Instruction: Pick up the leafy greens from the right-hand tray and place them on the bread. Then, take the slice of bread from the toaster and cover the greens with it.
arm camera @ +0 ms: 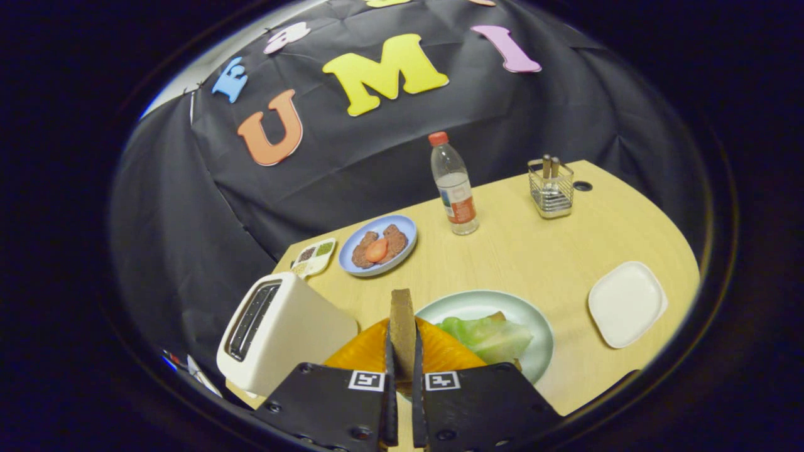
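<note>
In the gripper view, the gripper (402, 370) is clamped on a slice of bread (402, 323), both fingers pressing its flat faces so it stands on edge between them. Gripped this way, it can probably be tipped flat onto the greens.

Just ahead of the fingers and slightly right, the leafy greens (487, 336) lie on a lower bread slice on a pale green plate (468, 302), so the first half of the task looks done. An orange plate (358, 353) sits under the fingertips. The white toaster (279, 329) stands beside the left finger, its slots looking empty.

The white square tray (627, 303) lies well off to the right, bare. Beyond are a blue plate (377, 245) and a water bottle (453, 185); its label is too small to read. The finger markers carry only a coded pattern.
</note>
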The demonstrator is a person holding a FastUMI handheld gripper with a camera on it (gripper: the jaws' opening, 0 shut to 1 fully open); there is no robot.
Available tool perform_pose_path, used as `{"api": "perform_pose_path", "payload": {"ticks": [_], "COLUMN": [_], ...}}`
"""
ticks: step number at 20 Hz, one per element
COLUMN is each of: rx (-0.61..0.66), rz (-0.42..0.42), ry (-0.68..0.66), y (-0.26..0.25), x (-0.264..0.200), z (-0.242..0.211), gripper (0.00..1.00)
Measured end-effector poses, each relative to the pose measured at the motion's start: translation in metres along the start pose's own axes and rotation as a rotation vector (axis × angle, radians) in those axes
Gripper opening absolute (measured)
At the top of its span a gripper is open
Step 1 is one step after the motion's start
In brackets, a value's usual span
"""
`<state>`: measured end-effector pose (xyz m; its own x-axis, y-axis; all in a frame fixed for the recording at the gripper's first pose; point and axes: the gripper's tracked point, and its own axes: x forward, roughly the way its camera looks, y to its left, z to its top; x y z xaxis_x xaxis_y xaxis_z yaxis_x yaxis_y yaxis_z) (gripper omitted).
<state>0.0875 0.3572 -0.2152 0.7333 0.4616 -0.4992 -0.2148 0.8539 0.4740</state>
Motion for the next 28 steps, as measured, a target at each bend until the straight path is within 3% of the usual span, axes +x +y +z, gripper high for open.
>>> {"api": "perform_pose_path", "payload": {"ticks": [4, 5, 8, 10, 12, 13, 16, 19, 24, 28], "rx": [0.013, 0.009, -0.024, -0.055, -0.077, -0.095, -0.144, -0.228, -0.299, -0.323], "rz": [-0.010, -0.011, -0.027, -0.048, -0.068, -0.085, -0.094, -0.105, -0.181, -0.182], "ry": [0.016, 0.020, 0.029, 0.030, 0.047, 0.044, 0.024, -0.067, -0.262, -0.359], "y": [-0.036, -0.045, -0.070, -0.085, -0.097, -0.105, -0.108, -0.107, -0.119, -0.119], "x": [0.007, 0.007, 0.009, 0.011, 0.016, 0.016, 0.009, -0.026, -0.114, -0.184], "z": [-0.005, -0.007, -0.008, -0.007, -0.011, -0.008, 0.005, 0.042, 0.112, 0.159], "gripper": [0.12, 0.18, 0.27, 0.40, 0.42, 0.51, 0.60, 0.77, 0.95, 0.96]}}
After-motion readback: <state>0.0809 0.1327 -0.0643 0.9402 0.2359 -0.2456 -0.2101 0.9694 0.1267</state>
